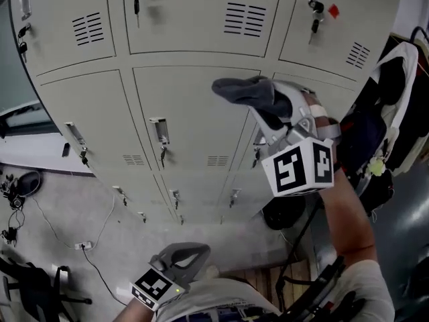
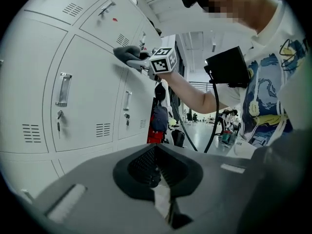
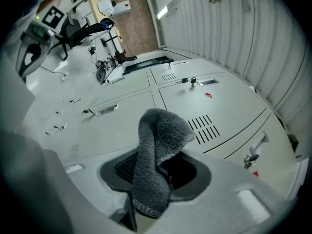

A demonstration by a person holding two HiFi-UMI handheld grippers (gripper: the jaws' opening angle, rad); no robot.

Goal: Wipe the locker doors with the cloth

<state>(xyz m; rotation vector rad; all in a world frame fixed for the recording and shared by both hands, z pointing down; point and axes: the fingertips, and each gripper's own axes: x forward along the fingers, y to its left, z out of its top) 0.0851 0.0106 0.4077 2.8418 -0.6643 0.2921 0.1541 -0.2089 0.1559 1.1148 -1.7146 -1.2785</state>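
Holding the grey cloth [image 1: 244,91] tight in our right tongs [image 1: 271,109], we have it up against the top part of a middle locker door [image 1: 181,126]. Our left tongs [image 1: 188,255] hang low by our body, well away from that door, squeezed together with nothing in them.
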